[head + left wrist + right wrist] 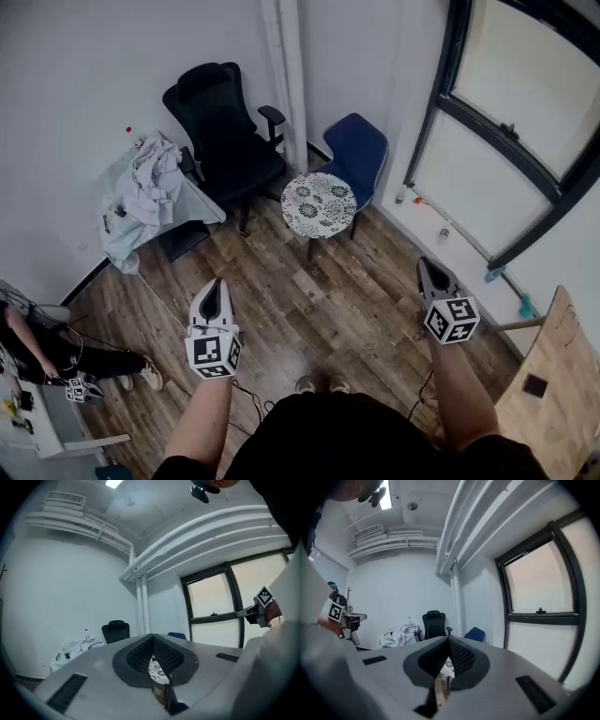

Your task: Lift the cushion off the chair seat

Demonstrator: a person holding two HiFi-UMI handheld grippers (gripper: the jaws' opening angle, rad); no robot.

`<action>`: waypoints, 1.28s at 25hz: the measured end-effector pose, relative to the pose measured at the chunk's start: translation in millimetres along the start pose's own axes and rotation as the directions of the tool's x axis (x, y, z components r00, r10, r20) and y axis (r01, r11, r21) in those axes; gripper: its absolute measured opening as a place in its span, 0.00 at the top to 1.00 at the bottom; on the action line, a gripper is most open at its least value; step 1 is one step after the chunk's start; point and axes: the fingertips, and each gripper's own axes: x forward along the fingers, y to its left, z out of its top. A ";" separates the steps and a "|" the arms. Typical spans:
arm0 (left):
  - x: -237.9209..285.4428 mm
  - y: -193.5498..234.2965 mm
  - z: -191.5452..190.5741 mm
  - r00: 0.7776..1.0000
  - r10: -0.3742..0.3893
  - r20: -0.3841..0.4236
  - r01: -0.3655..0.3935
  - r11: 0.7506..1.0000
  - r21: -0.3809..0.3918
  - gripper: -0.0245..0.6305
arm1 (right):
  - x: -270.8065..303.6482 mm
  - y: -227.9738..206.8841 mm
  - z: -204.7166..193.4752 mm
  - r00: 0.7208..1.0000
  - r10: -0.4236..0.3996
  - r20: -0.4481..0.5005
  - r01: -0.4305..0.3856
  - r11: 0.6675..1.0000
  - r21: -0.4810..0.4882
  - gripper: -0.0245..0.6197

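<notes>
A round white cushion (pixel 319 204) with a dark floral print lies on the seat of a blue chair (pixel 364 150) near the far wall. Both grippers hover over the wooden floor well short of it, pointing toward it. My left gripper (pixel 216 283) is shut with nothing in it, and so is my right gripper (pixel 425 264). In the left gripper view a sliver of the cushion (pixel 158 673) shows behind the closed left gripper (pixel 153 636). The right gripper view shows the same cushion (pixel 447 666) past the closed right gripper (pixel 448 639).
A black office chair (pixel 225 131) stands left of the blue chair. Beside it is a table (pixel 208 208) heaped with white clothes. White pipes (pixel 286 75) run up the corner. A window (pixel 506 122) fills the right wall, a wooden tabletop (pixel 553 375) is at near right, a seated person (pixel 56 356) at near left.
</notes>
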 end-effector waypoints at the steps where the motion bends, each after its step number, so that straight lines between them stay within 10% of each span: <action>1: 1.2 -2.0 1.4 1.000 0.001 0.003 -0.001 1.000 0.002 0.96 | -0.9 -2.1 -0.1 1.000 0.002 0.000 -0.002 1.000 0.000 0.94; 26: 68.0 -17.4 -8.0 1.000 0.012 -0.028 -0.012 1.000 -0.001 0.96 | 40.3 -57.2 -16.4 1.000 0.026 0.009 -0.026 0.994 0.103 0.94; 32: 135.9 -7.9 -2.3 0.997 -0.073 0.004 0.071 0.986 0.149 0.96 | 78.7 -67.1 -5.0 1.000 -0.025 0.014 0.024 0.997 0.079 0.94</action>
